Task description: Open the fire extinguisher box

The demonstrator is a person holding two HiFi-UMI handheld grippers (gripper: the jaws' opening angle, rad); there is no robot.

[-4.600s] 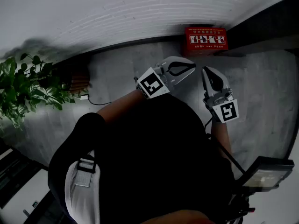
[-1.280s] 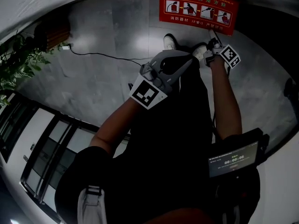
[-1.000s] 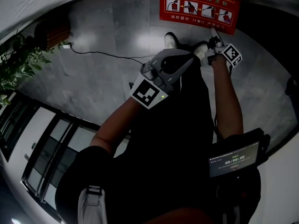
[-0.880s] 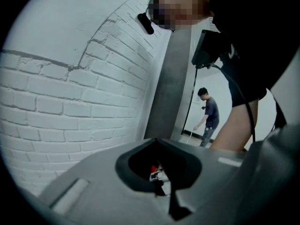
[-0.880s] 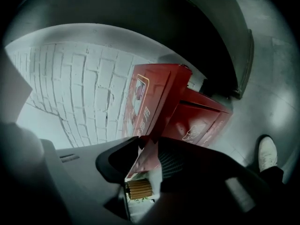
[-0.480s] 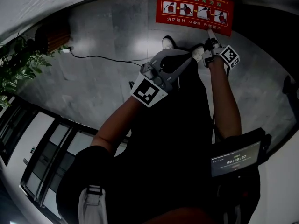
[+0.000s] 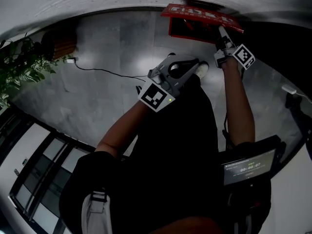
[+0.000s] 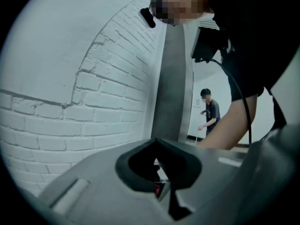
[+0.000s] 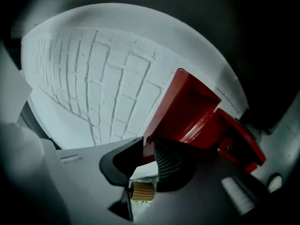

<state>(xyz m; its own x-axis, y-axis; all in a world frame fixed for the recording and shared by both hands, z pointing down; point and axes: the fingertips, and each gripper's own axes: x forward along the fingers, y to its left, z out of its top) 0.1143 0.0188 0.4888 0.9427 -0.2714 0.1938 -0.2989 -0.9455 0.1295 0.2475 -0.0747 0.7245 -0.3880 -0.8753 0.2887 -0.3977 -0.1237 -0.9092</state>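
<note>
Red box lid [image 7: 195,12] [image 9: 187,107] at 1 o'clock, right claw [image 7: 220,31] [image 9: 144,142] closing on its edge.
Edge pinched between the jaws; left claw [image 7: 194,62] [image 8: 156,142] pressed together, empty.

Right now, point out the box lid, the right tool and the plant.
box lid [image 9: 186,106], right gripper view, broad red face.
right tool [image 9: 148,149], right gripper view, between its tips, jaws closing on the lid's edge.
plant [image 7: 17,69], head view, leaves.

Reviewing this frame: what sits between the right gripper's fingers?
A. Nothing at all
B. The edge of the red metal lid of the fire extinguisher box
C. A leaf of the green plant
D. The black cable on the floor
B: in the right gripper view, the closing fingers of the right gripper pinch the edge of the red metal lid, which is tilted up by the brick wall.
</note>
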